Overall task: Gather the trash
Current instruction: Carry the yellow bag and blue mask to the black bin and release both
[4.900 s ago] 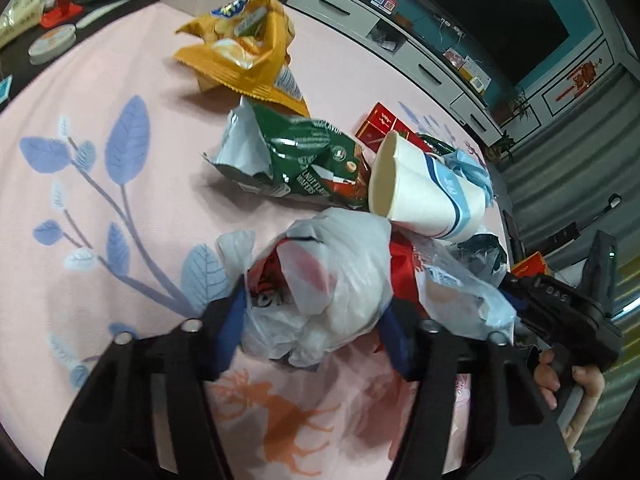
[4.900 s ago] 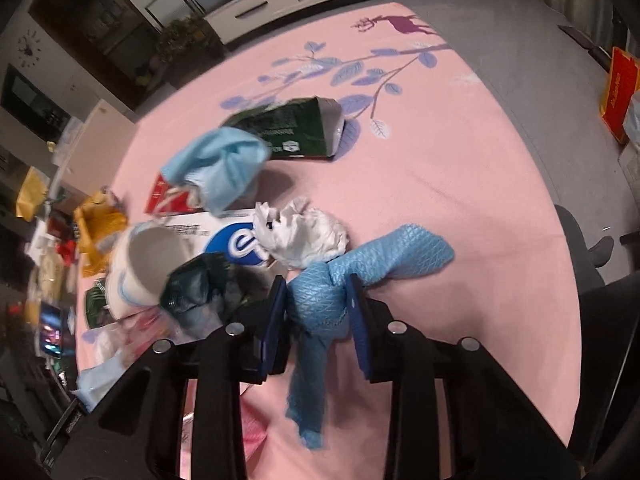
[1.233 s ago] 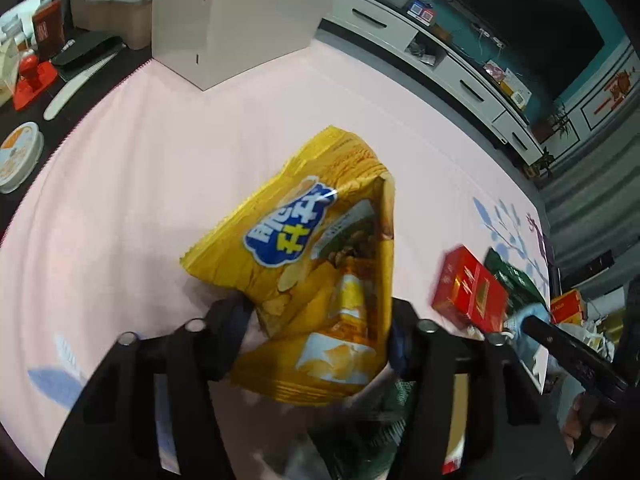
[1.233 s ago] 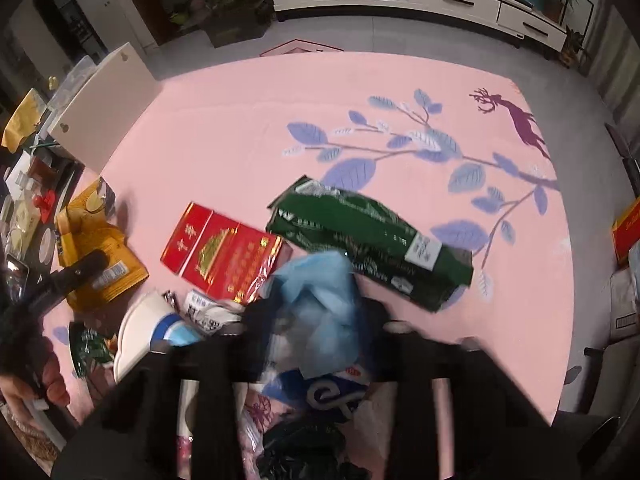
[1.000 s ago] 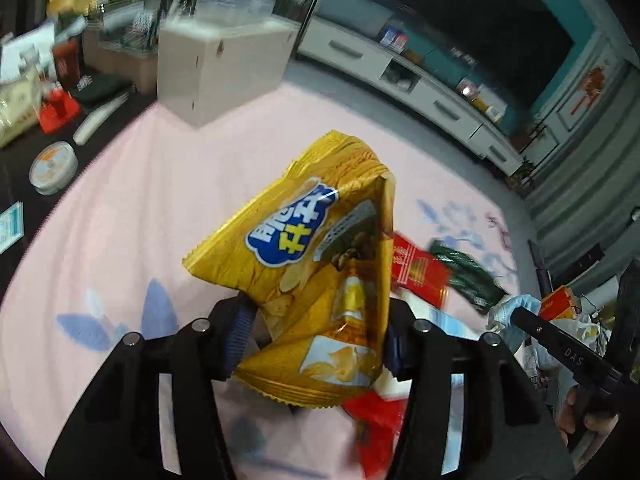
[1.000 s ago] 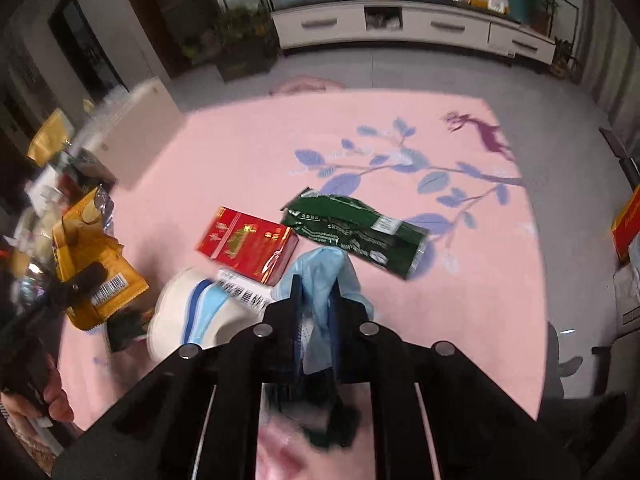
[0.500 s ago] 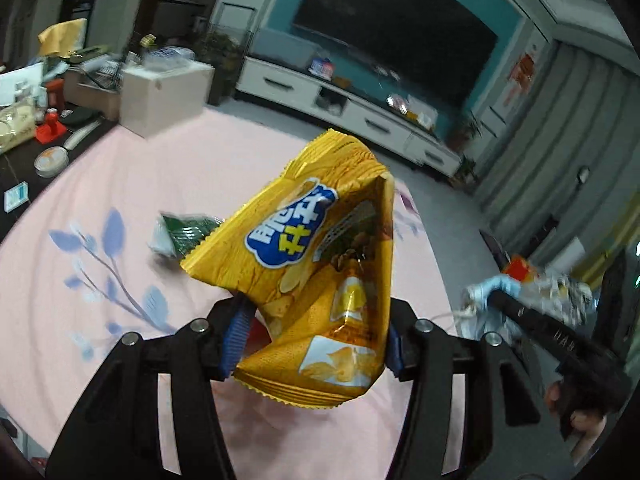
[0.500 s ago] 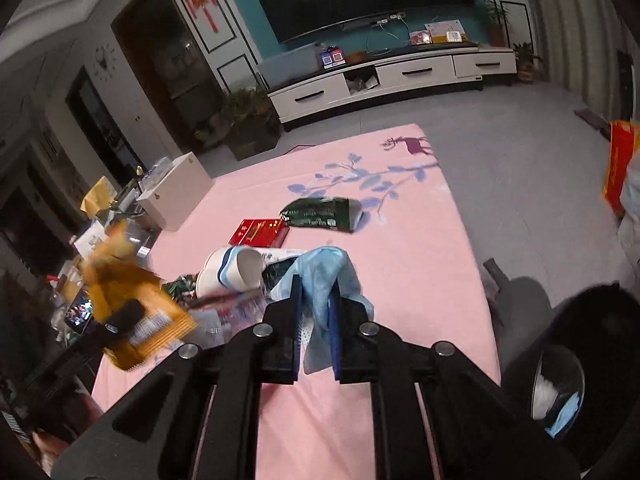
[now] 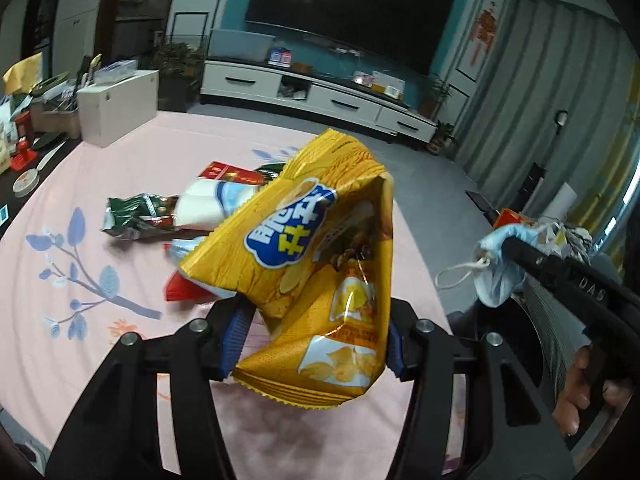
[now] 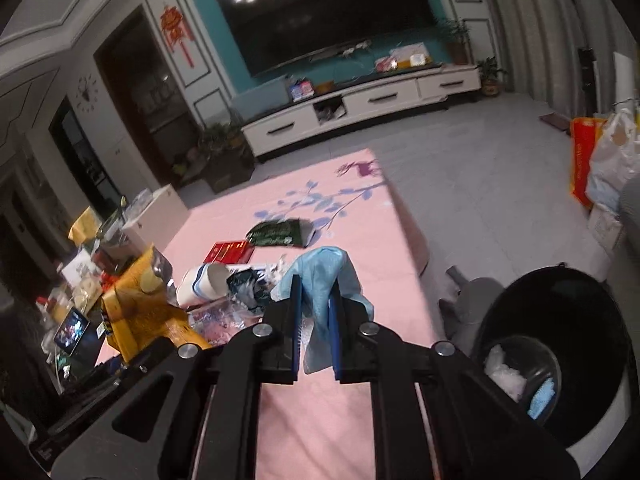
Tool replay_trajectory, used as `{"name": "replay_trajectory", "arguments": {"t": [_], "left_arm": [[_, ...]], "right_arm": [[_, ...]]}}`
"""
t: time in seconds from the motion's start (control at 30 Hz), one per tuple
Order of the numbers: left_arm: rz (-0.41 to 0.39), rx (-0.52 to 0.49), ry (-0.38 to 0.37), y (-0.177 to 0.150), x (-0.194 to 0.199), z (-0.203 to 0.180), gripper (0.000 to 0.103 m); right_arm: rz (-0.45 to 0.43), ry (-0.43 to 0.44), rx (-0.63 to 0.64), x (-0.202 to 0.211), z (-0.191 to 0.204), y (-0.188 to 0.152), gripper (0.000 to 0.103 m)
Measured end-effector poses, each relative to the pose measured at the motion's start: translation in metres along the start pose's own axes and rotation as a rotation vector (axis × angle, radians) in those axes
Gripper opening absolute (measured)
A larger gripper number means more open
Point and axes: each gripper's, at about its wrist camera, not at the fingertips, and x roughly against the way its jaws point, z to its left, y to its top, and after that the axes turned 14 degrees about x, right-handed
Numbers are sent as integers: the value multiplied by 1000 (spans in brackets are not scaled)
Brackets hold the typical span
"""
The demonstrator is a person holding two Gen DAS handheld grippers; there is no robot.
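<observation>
My left gripper (image 9: 312, 344) is shut on a yellow chip bag (image 9: 312, 264) and holds it up above the pink tablecloth (image 9: 80, 320). My right gripper (image 10: 315, 312) is shut on a light blue face mask (image 10: 324, 280), held above the table's near right edge; the mask also shows in the left wrist view (image 9: 500, 264). A black trash bin (image 10: 560, 344) with a white and a blue piece inside stands on the floor at the lower right. The chip bag also shows at the left of the right wrist view (image 10: 136, 312).
On the table lie a white paper cup (image 10: 200, 284), a red packet (image 10: 230, 252), a green wrapper (image 10: 280, 232), a second green wrapper (image 9: 136, 216) and dark crumpled plastic (image 10: 244, 284). A white box (image 9: 116, 104) and clutter stand at the far left. Bags (image 10: 604, 160) sit on the floor at right.
Both grippers have risen and pulled back from the table with their loads. The right gripper has swung toward the bin, which now shows more fully at lower right.
</observation>
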Motion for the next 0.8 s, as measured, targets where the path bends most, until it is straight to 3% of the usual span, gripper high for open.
{"name": "replay_trajectory", "arguments": {"t": [0.3, 0.5, 0.63, 0.8], "left_arm": [[37, -113, -122, -35, 10, -71, 57], [123, -161, -221, -63, -1, -121, 58], [191, -194, -260, -81, -18, -151, 58], [272, -234, -283, -102, -45, -184, 58]], "right_arm": [[-140, -168, -60, 77, -35, -8, 13], [-199, -315, -158, 115, -76, -23, 14], [-194, -369, -224, 119, -103, -32, 14], [-134, -364, -315, 107, -140, -46, 14]]}}
